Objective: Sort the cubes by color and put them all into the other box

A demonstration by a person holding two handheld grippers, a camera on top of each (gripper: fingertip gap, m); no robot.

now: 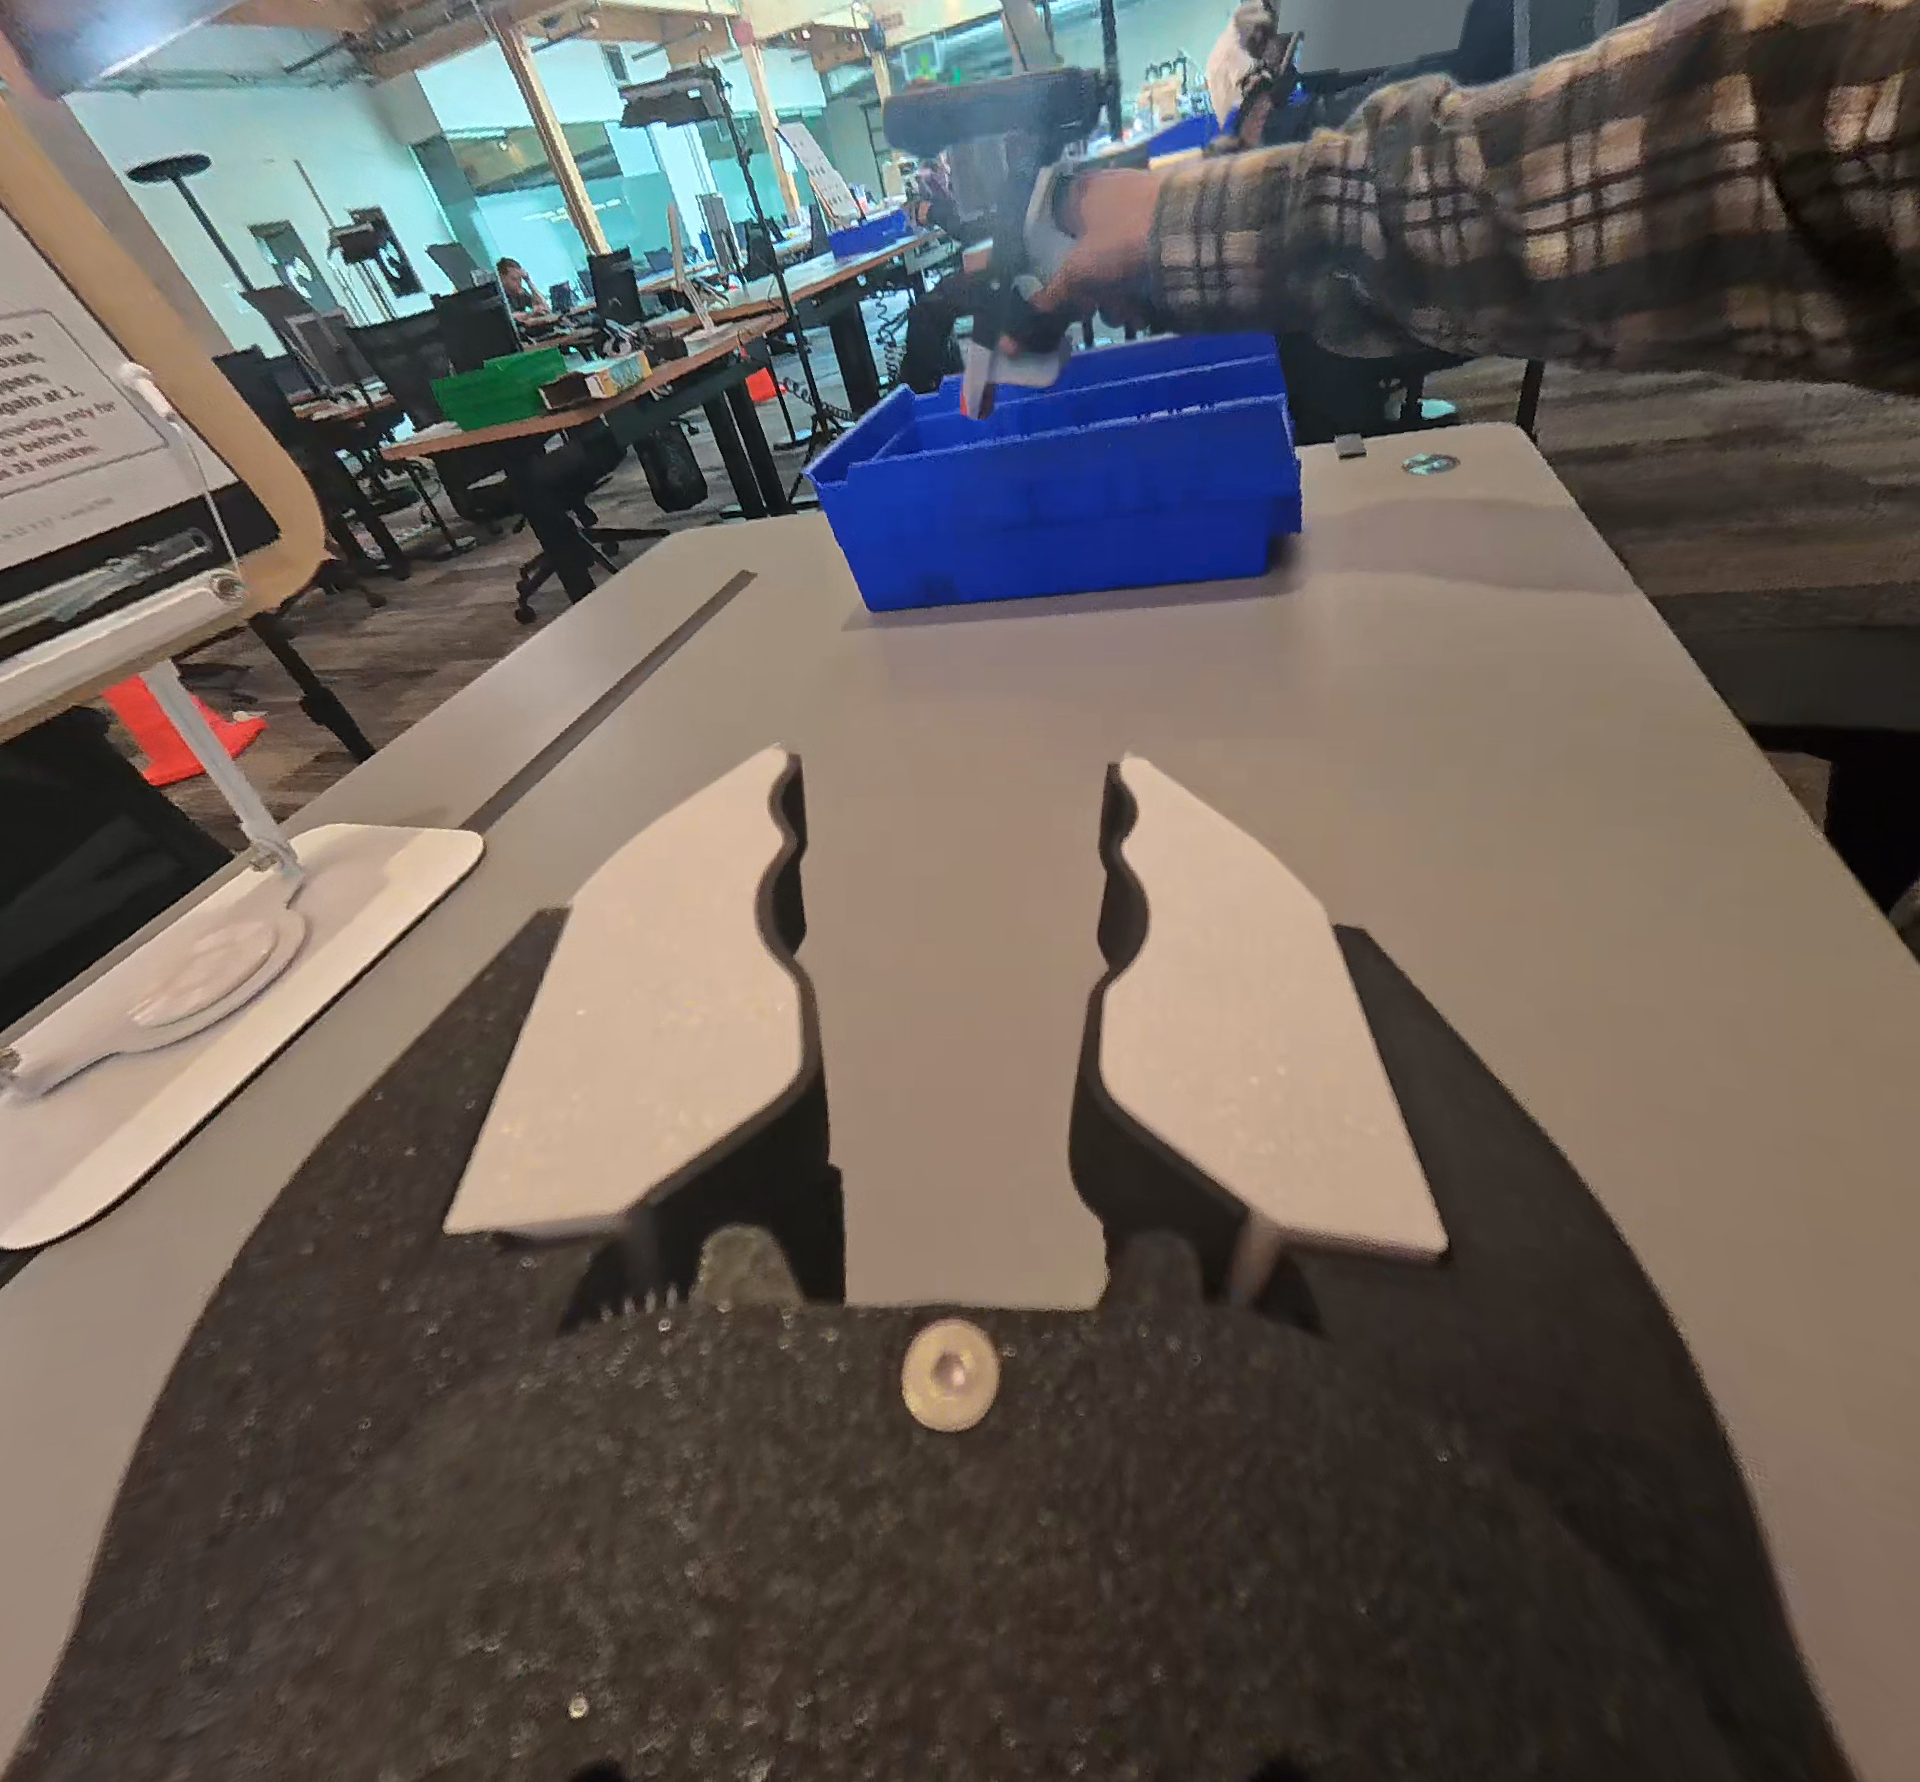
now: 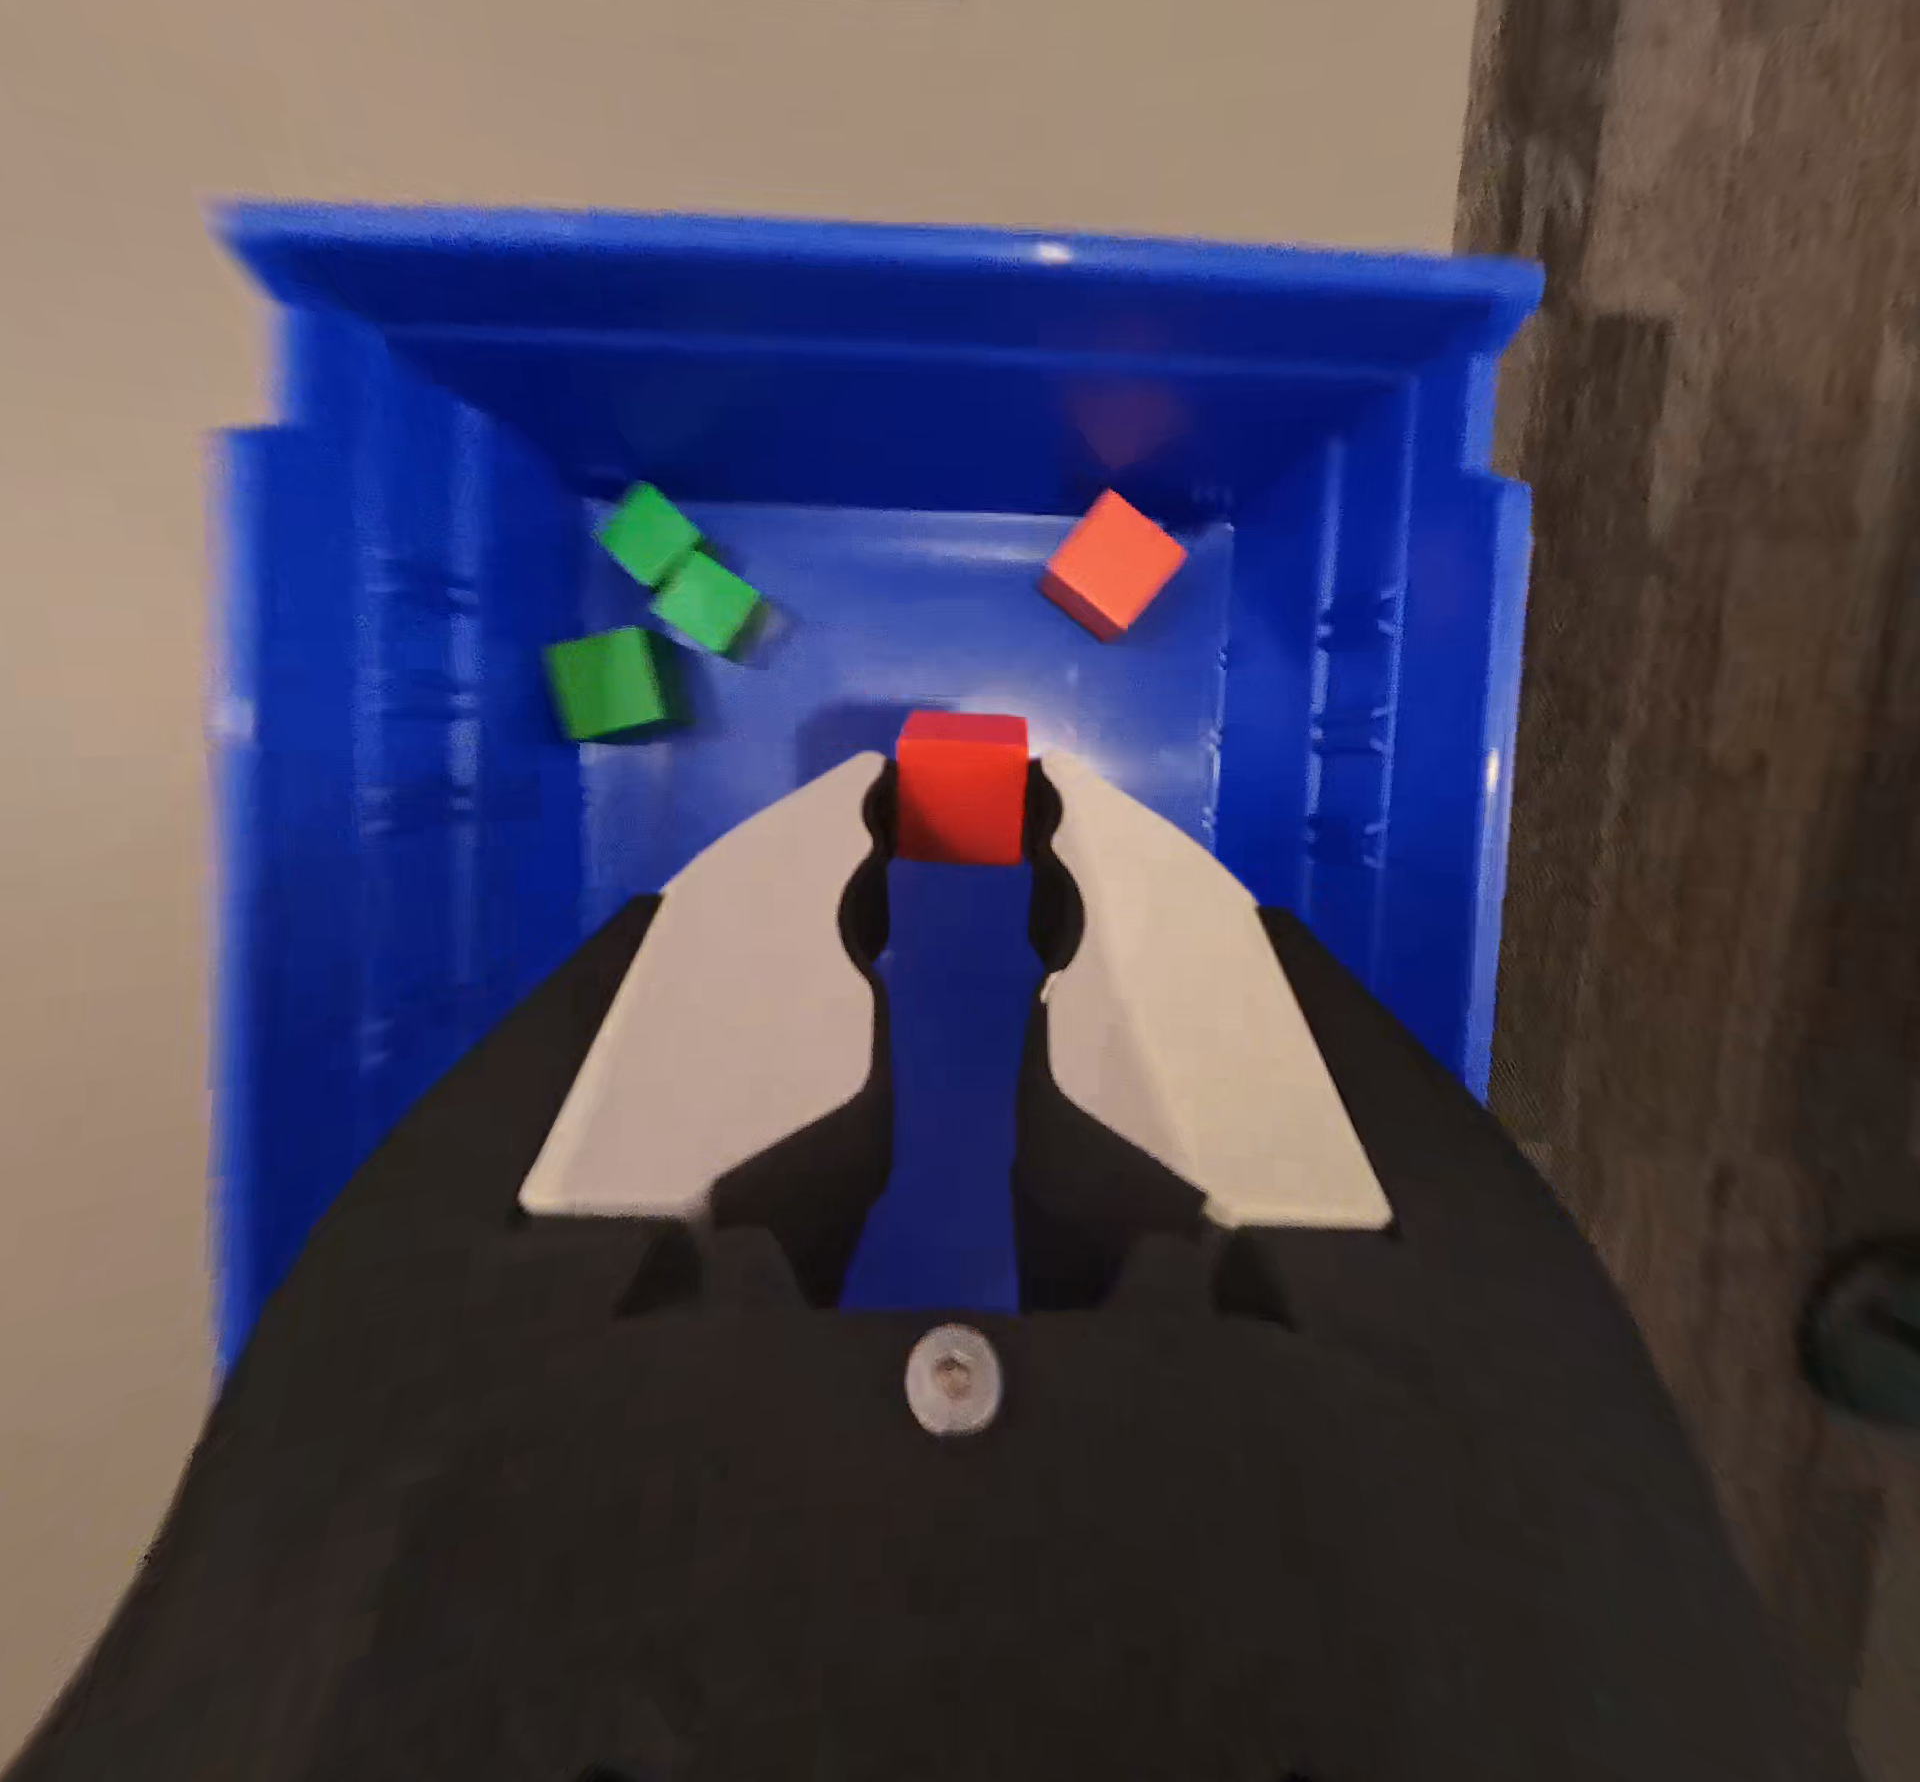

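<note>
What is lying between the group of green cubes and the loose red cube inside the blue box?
Nothing: the right wrist view shows only bare blue box floor between the green cubes and the loose red cube.

Bright, even overhead light fills the left wrist view, with wide-angle bending at its edges and soft shadows on the matte grey tabletop (image 1: pixel 1247 797). The right wrist view is motion-blurred throughout, with white glare on the glossy blue plastic bin (image 2: pixel 312 797) floor.

blue box (image 2: pixel 831 278): glossy plastic | table (image 1: pixel 1247 797): smooth matt grey
</note>
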